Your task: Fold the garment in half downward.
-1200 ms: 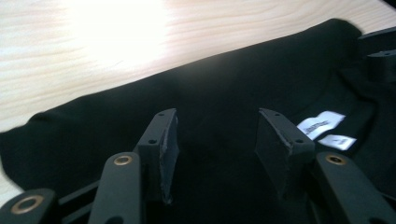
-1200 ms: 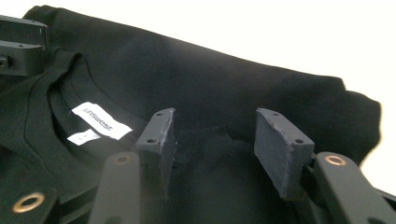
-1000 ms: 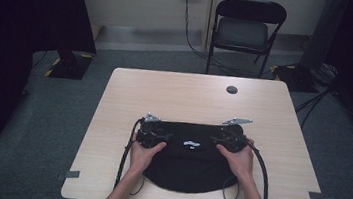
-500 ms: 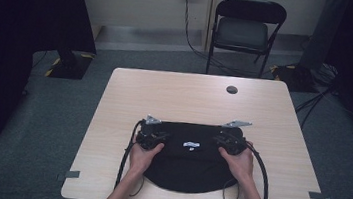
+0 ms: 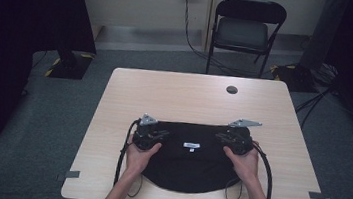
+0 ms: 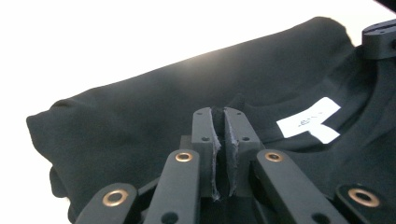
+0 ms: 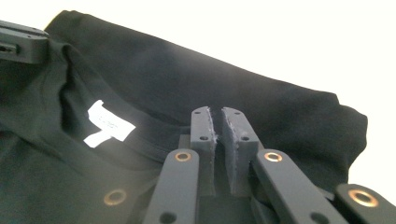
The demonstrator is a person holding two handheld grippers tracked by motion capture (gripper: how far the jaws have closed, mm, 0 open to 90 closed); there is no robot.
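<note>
1. A black T-shirt lies folded at the table's near edge, its white label facing up.
2. The left gripper has just closed; its jaws pinch fabric beside the collar.
3. The right gripper's jaws, also just closed, clamp the collar's other side.

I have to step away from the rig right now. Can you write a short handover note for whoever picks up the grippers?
Left gripper: jaws have just closed, pinching the black shirt at the left side of its collar.
Right gripper: jaws have just closed too, pinching the shirt at the right side of the collar.
Shirt: lying on the near half of the table, collar away from the person, white label between the grippers.
Done: both grips taken near the collar.
Left: probably lifting or folding the shirt; it is not yet raised off the table.
</note>
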